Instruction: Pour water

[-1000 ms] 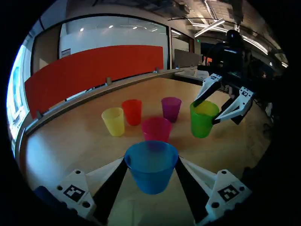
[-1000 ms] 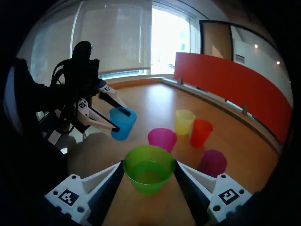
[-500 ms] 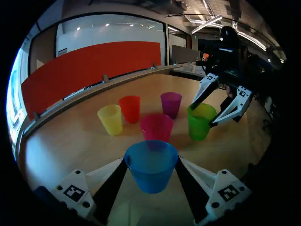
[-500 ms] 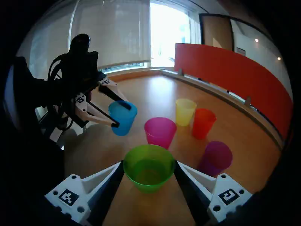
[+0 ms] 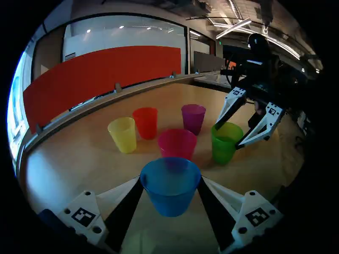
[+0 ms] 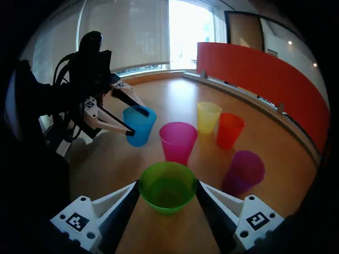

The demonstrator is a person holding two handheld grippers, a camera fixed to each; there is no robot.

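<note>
In the left gripper view, my left gripper point(image 5: 169, 186) is shut on an upright blue cup point(image 5: 170, 191). Farther right in that view, the green cup point(image 5: 224, 143) is held by the right gripper point(image 5: 228, 135), low over the table. In the right gripper view, my right gripper point(image 6: 168, 188) is shut on the green cup point(image 6: 168, 191), which holds some water. Across the table there, the left gripper point(image 6: 140, 120) holds the blue cup point(image 6: 138, 125), with a person's dark sleeve behind it.
Standing on the wooden table point(image 5: 76, 165) are a pink cup point(image 5: 177, 144), a yellow cup point(image 5: 122, 134), an orange-red cup point(image 5: 145, 122) and a purple cup point(image 5: 193, 118). The pink cup point(image 6: 178, 142) stands just ahead of the green one. A red panel point(image 5: 97, 80) lines the table's far edge.
The green cup in the right gripper has come lower and closer to the pink cup. The blue cup stays held upright in the left gripper.
</note>
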